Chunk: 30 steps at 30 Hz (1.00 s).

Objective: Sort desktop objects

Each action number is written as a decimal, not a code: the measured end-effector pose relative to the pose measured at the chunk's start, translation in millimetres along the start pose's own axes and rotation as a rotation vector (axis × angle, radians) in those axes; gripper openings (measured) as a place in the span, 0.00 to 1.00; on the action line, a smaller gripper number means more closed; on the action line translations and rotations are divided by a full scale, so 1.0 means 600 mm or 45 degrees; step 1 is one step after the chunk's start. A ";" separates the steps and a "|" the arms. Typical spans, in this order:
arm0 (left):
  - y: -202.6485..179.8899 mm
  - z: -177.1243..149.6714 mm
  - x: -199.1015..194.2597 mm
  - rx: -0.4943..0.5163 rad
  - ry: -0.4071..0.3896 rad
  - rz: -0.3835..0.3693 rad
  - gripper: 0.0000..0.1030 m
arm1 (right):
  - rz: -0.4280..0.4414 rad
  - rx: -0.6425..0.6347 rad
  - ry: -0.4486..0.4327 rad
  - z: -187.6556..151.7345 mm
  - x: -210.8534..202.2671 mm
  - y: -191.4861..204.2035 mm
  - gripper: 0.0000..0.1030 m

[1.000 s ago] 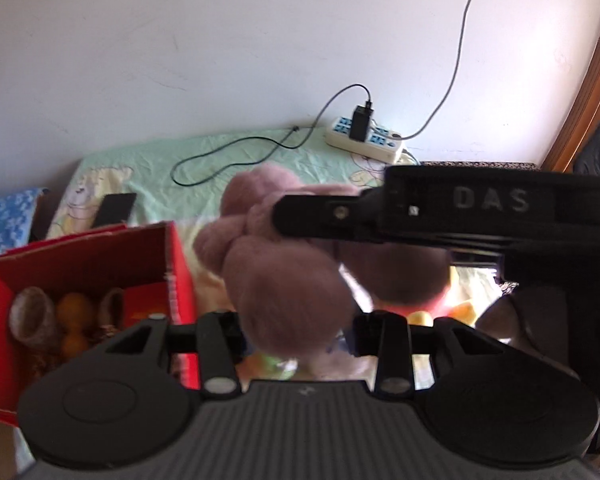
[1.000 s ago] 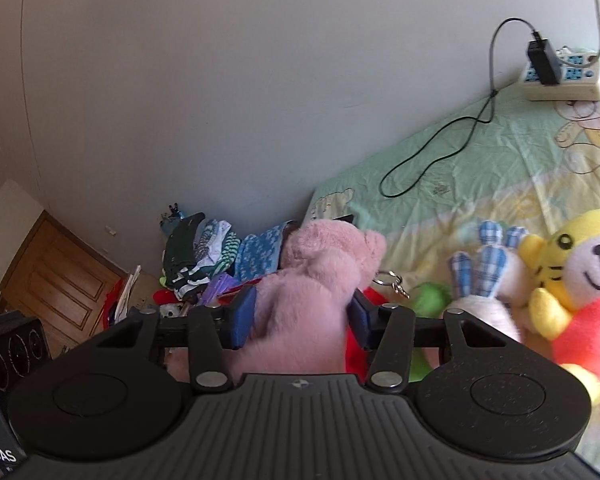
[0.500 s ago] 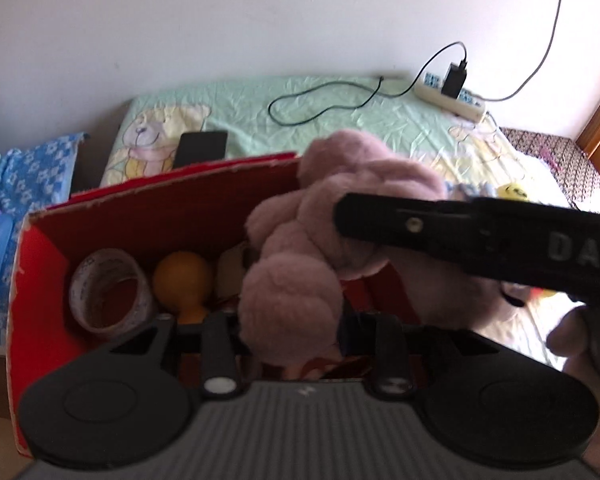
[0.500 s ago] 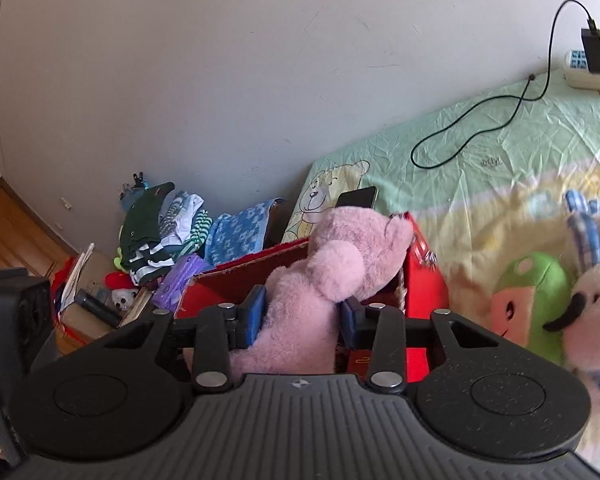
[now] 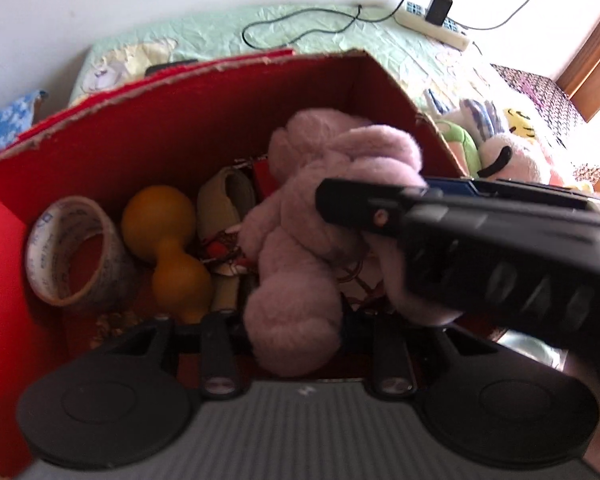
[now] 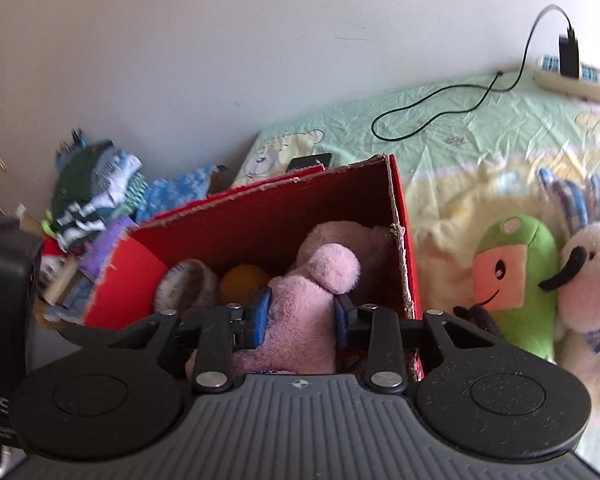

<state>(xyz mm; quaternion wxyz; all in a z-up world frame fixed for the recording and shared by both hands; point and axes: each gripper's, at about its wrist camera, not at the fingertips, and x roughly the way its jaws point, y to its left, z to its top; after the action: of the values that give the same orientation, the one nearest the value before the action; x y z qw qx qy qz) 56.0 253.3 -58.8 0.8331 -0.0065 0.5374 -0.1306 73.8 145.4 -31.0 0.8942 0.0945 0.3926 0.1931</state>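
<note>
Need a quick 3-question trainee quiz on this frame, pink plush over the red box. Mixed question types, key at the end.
1. True or false: both the left gripper and the right gripper are clamped on the pink plush toy.
2. Multiple choice: which lies inside the red box, at its left side?
A. the tape roll
B. the green plush
C. the power strip
3. Fill in: the orange dumbbell-shaped toy lies between the tape roll and the ____ plush toy.

Key: 1 true; 2 A; 3 pink.
</note>
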 end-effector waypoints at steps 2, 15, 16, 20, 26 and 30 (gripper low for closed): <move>0.002 0.002 0.005 -0.003 0.013 -0.018 0.34 | -0.032 -0.026 0.015 0.000 0.001 0.003 0.33; -0.012 0.016 0.010 0.006 0.026 -0.107 0.45 | -0.054 0.108 -0.056 0.019 -0.034 -0.012 0.27; -0.015 0.018 0.013 0.007 0.028 -0.106 0.46 | -0.053 0.126 -0.053 0.018 -0.033 -0.015 0.27; -0.028 0.028 0.020 0.020 0.036 -0.091 0.46 | -0.067 0.188 -0.062 0.013 -0.035 -0.029 0.27; -0.031 0.031 0.022 0.016 0.045 -0.093 0.46 | -0.067 0.231 -0.099 0.010 -0.049 -0.039 0.27; -0.024 0.031 0.012 0.000 0.041 -0.127 0.47 | -0.082 0.195 -0.124 0.004 -0.054 -0.034 0.27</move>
<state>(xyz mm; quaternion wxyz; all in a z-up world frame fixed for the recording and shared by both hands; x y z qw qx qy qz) 72.9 235.4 -55.3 0.8167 -0.0312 0.5499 -0.1722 61.0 113.5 -14.5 0.9081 0.1592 0.3652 0.1289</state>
